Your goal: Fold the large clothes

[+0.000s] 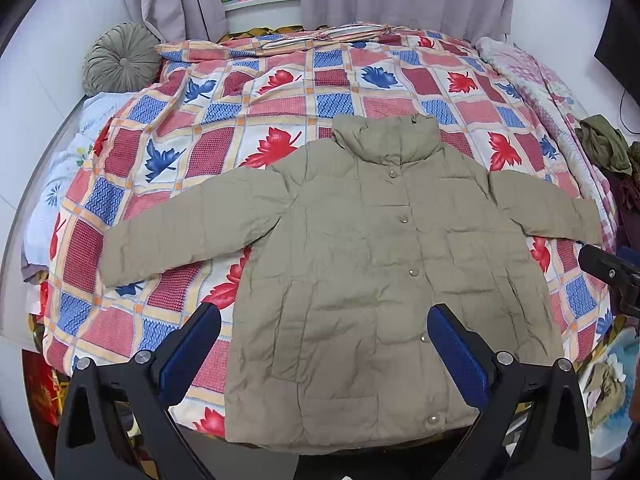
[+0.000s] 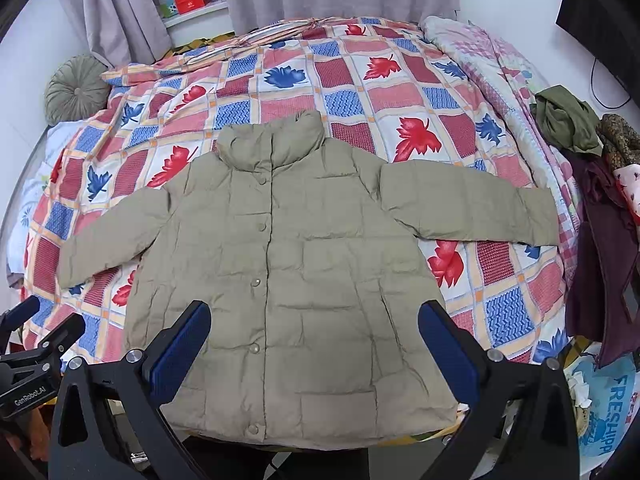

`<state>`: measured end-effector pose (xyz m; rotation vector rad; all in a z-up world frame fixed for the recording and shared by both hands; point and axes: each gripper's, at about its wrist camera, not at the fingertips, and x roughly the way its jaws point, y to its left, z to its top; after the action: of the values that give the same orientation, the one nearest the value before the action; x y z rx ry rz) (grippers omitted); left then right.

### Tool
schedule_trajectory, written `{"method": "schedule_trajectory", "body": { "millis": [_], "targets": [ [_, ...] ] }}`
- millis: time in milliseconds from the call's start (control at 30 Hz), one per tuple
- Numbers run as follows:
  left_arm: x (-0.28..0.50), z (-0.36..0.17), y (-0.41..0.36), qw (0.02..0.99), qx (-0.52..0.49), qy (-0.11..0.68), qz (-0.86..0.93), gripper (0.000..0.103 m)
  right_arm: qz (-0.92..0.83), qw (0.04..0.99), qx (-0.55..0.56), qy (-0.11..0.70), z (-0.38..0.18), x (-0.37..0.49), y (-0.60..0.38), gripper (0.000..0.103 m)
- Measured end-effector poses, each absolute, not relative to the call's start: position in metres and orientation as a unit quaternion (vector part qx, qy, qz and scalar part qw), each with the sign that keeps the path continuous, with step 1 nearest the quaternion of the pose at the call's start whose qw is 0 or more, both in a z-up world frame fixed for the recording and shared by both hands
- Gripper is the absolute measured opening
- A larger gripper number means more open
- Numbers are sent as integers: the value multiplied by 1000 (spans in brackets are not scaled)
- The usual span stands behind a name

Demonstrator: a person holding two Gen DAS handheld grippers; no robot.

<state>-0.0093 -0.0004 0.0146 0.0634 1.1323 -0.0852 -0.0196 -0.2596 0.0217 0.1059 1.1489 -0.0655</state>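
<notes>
both hand-held grippers hover open above jacket (image 1: 360, 260).

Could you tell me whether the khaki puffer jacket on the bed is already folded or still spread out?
Spread out. The jacket lies flat, front up and snapped shut, both sleeves extended sideways, collar toward the curtains.

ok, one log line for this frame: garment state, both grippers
jacket: flat on bed, buttoned, sleeves spread, unfolded | left gripper: open, empty, above hem | right gripper: open, empty, above hem
</notes>
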Motion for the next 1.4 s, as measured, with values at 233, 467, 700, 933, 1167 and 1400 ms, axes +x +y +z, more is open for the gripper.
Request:
{"method": "schedule_trajectory", "body": {
  "millis": [233, 467, 700, 933, 1167, 1400],
  "targets": [
    [-9, 15, -1, 842, 30, 536, -40, 103, -32, 837, 52, 544, 22, -19, -259, 103],
    [-8, 15, 0, 842, 30, 537, -40, 103, -32, 837, 51, 544, 22, -18, -259, 103],
    [-8, 15, 0, 842, 30, 537, -40, 103, -32, 837, 52, 543, 22, -18, -258, 103],
    [-7, 14, 1, 842, 31, 537, -40, 103, -33, 837, 52, 543, 22, -18, -258, 103],
    [-6, 13, 2, 841, 30, 538, -39, 103, -32, 837, 52, 543, 22, -18, -258, 103],
    [-5, 13, 2, 842, 30, 538, -39, 103, -32, 837, 52, 543, 22, -19, -258, 103]
  ]
}}
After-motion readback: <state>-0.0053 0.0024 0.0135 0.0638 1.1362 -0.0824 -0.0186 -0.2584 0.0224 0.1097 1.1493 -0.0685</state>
